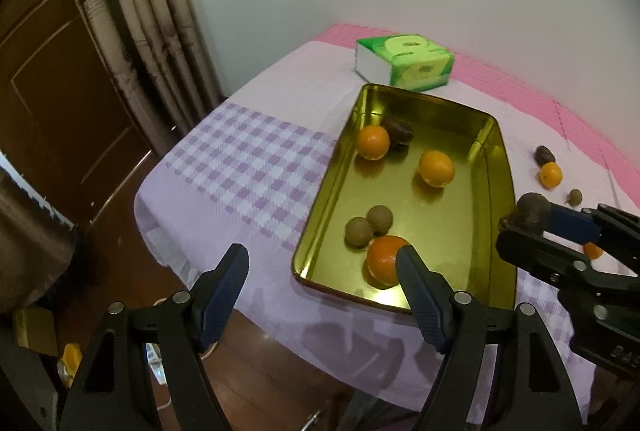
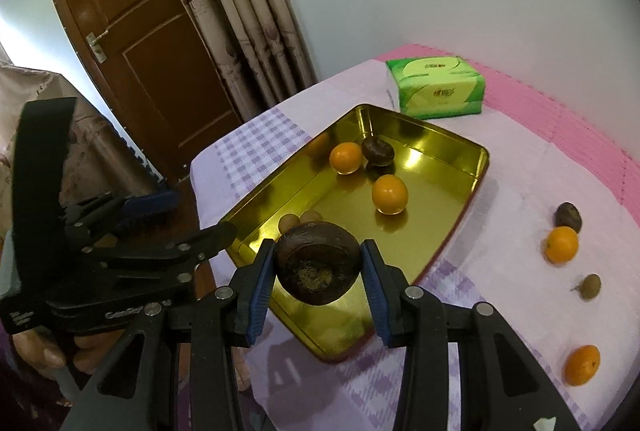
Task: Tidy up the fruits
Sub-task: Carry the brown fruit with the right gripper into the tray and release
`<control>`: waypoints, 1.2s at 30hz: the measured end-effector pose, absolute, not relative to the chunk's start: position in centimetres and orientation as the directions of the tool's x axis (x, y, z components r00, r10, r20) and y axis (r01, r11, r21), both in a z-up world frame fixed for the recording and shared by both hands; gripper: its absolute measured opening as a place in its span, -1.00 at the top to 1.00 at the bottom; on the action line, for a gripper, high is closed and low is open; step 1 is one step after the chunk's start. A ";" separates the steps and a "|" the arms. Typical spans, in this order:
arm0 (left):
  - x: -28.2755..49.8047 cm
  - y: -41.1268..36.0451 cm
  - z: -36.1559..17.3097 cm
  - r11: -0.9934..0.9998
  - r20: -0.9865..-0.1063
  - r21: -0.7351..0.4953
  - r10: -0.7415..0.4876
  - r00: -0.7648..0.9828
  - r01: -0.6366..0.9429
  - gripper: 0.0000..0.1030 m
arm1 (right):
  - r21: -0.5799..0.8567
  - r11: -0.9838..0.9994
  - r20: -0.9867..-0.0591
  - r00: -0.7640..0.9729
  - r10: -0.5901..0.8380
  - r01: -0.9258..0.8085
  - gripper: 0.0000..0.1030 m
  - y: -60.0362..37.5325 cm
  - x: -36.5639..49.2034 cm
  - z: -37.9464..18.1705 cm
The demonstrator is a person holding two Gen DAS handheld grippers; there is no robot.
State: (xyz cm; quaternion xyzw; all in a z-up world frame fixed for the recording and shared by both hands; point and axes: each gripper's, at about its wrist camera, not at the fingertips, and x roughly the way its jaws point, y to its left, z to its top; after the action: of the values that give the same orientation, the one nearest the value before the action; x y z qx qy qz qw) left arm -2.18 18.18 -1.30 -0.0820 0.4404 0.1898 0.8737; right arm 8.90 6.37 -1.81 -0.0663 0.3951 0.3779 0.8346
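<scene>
right gripper (image 2: pixel 318 267): pinching a dark brown fruit (image 2: pixel 318 265) between both blue pads, dried stem end facing the camera. It hangs over the near corner of the gold tray (image 2: pixel 452 231), so my guess is it's about to be dropped in.

left gripper (image 1: pixel 322 273): jaws spread, nothing between them. It hovers over the tray's near end, and one finger sits in front of an orange (image 1: pixel 382 263) in that view.

in the tray: two more oranges (image 1: pixel 436 168) toward the far end, one of them right beside another dark fruit (image 1: pixel 400 131), plus two small brown round ones (image 1: pixel 370 227) touching each other near that front orange.

still out on the cloth: two oranges (image 2: pixel 561 244), one with a dark fruit (image 2: pixel 568 216) just behind it, and one small brown fruit (image 2: pixel 591 286), all to the right of the tray. Task looks maybe halfway done.

tissue pack (image 2: pixel 440 89): green, behind the tray, out of the way.

what could go wrong: the held fruit is round and smooth, gripped only at its sides, so any tilt could let it roll out early and land on the rim or the cloth.

also: the tray floor is slick metal, so a drop from height would probably send it rolling into the small brown ones.

also 2: both grippers are crowding the same corner, so they could bump.
</scene>
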 end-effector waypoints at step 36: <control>-1.5 19.5 -2.7 0.890 -0.820 0.101 0.327 0.470 -0.444 -0.65 | 0.183 0.739 -0.800 0.339 0.495 -0.648 0.24 13.3 17.9 -6.5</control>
State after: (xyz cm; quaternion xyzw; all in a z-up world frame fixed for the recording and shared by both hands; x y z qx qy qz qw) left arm -1.49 19.51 -2.70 -0.0630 0.4629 0.2253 0.8550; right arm 17.87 13.32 -6.48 -0.0838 0.4551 0.3512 0.8139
